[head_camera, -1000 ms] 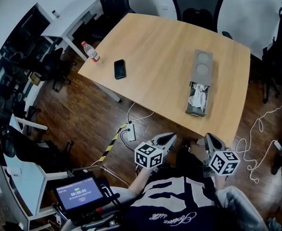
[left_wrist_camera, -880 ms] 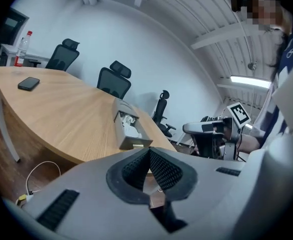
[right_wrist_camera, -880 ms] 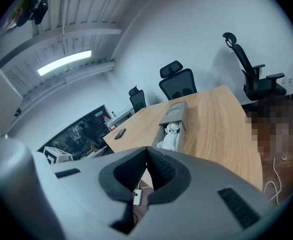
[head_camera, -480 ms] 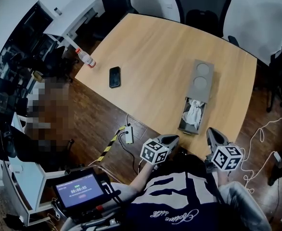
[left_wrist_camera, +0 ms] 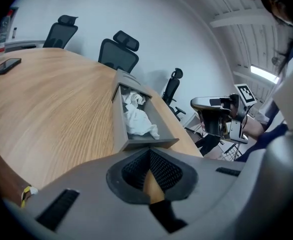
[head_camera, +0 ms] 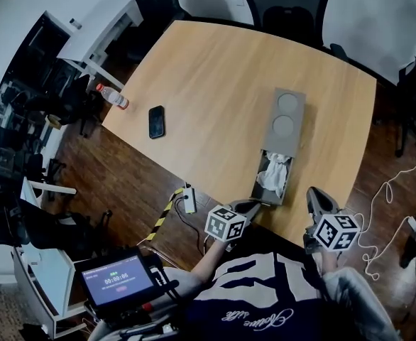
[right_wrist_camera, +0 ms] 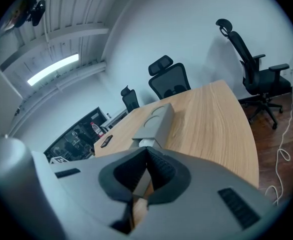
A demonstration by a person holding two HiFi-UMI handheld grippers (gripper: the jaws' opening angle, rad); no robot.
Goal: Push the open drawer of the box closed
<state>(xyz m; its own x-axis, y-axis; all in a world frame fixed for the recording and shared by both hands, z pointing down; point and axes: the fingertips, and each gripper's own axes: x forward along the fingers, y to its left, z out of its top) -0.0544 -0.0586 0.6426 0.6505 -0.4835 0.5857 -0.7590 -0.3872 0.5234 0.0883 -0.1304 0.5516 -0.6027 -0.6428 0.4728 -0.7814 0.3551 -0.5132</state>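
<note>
A long grey box (head_camera: 284, 119) lies on the wooden table (head_camera: 215, 84), its drawer (head_camera: 261, 183) pulled out toward the near edge with a crumpled white cloth (head_camera: 273, 176) inside. My left gripper (head_camera: 254, 205) is shut and empty, its tips just short of the drawer's front panel. In the left gripper view the drawer front (left_wrist_camera: 149, 143) sits right past the left gripper (left_wrist_camera: 150, 151). My right gripper (head_camera: 313, 192) is shut and empty, to the right of the drawer at the table's edge. The right gripper view looks past the right gripper (right_wrist_camera: 146, 149) along the box (right_wrist_camera: 159, 119).
A black phone (head_camera: 157, 121) and a plastic bottle (head_camera: 111, 96) lie at the table's left side. Office chairs (head_camera: 286, 6) stand behind the table. A power strip (head_camera: 189, 199) and white cables (head_camera: 385, 212) lie on the floor. A tablet screen (head_camera: 116, 279) is at lower left.
Both grippers have come closer to the table's near edge and the drawer front. The drawer stands open as before.
</note>
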